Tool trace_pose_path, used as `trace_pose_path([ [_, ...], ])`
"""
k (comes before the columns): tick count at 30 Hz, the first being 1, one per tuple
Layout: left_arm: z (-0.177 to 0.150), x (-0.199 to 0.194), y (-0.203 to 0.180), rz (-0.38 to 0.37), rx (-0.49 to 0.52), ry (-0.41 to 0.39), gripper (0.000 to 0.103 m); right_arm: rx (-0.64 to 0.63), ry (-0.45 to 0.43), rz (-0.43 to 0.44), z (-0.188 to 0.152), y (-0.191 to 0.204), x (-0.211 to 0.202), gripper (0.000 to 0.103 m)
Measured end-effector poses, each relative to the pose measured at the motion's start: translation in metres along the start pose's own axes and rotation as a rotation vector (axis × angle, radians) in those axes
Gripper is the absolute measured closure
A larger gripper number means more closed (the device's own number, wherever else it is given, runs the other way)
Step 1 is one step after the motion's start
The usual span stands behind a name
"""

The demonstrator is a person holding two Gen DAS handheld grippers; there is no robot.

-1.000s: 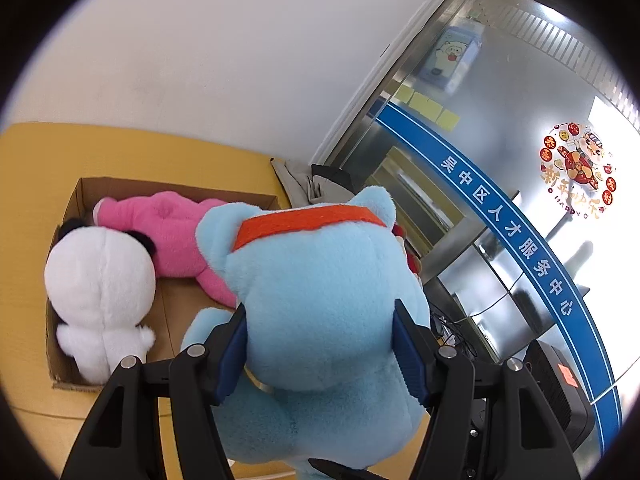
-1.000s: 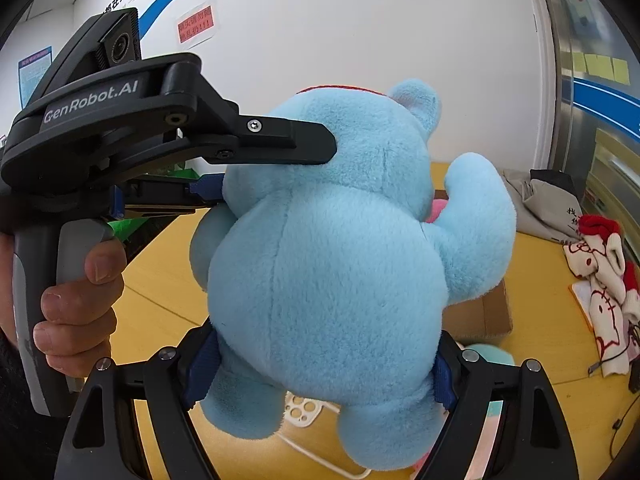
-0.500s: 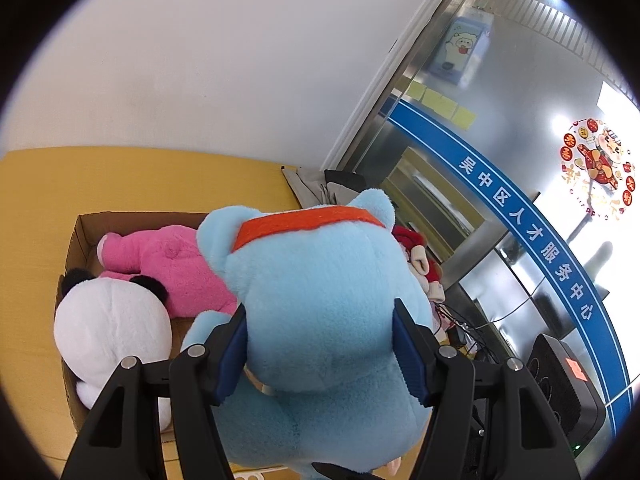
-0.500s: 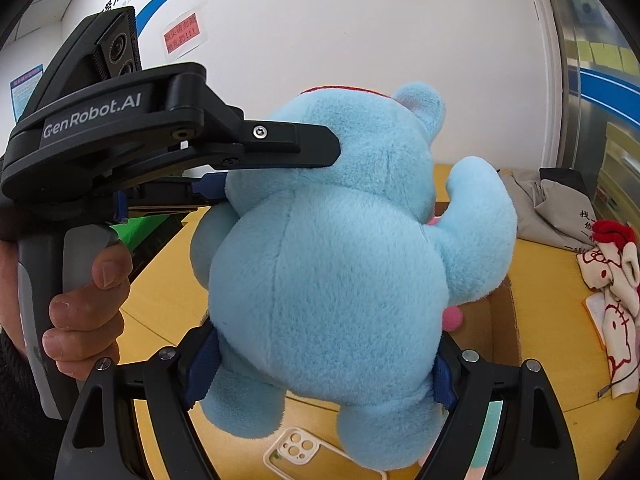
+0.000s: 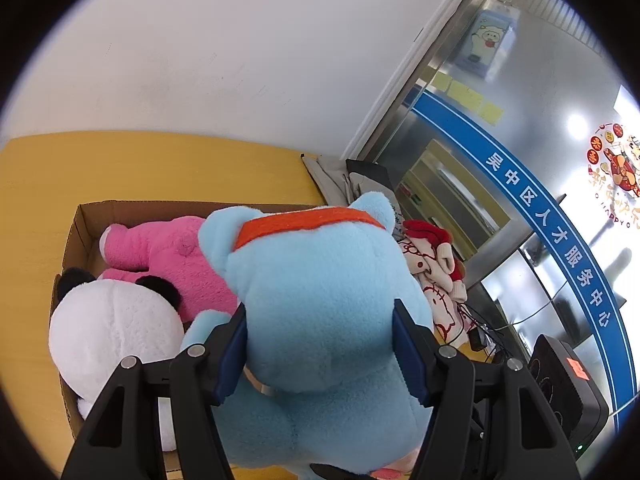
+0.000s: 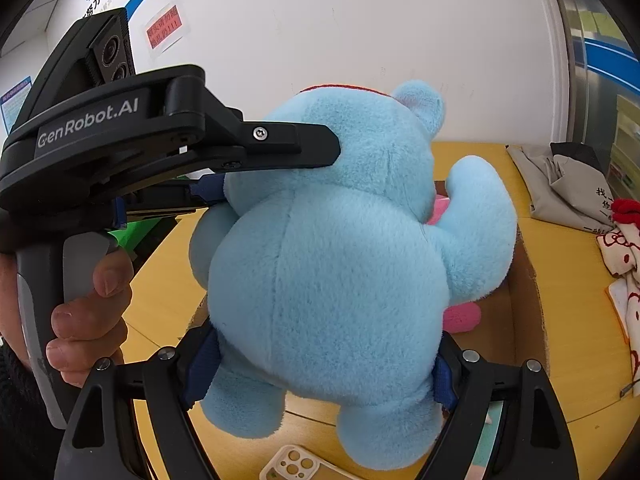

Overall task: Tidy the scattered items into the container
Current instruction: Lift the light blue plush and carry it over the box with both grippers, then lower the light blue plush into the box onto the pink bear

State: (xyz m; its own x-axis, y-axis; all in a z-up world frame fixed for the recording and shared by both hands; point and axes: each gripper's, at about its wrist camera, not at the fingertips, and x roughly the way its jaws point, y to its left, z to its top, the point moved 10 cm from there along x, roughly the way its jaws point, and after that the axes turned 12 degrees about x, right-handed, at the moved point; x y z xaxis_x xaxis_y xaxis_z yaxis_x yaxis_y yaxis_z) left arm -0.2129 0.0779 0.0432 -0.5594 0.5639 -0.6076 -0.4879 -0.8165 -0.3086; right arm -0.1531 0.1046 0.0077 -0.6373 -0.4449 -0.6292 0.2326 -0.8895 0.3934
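A big light-blue plush toy (image 5: 320, 292) with an orange collar is held in the air by both grippers. My left gripper (image 5: 320, 344) is shut on its head; it also shows in the right wrist view (image 6: 280, 168). My right gripper (image 6: 320, 376) is shut on the plush body (image 6: 320, 264) near its legs. Beneath lies an open cardboard box (image 5: 86, 220) holding a pink plush (image 5: 168, 256) and a white panda plush (image 5: 112, 332). The box wall (image 6: 524, 300) shows to the right of the blue plush in the right wrist view.
The yellow table (image 5: 160, 164) meets a white wall. Grey folded cloth (image 6: 560, 184) and a red-and-white Hello Kitty cloth (image 6: 624, 248) lie right of the box. A phone case (image 6: 292, 464) lies on the table below. Cables and a black device (image 5: 560, 384) sit at right.
Both grippers have carried the blue plush towards the box. The box and its plush toys now sit lower and closer beneath it.
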Motion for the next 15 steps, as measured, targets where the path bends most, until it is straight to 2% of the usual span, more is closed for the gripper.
trace_pose_path([
  [15, -0.011, 0.050, 0.031, 0.005, -0.027, 0.074, 0.039, 0.062, 0.048, -0.003, -0.007, -0.026, 0.049, 0.014],
])
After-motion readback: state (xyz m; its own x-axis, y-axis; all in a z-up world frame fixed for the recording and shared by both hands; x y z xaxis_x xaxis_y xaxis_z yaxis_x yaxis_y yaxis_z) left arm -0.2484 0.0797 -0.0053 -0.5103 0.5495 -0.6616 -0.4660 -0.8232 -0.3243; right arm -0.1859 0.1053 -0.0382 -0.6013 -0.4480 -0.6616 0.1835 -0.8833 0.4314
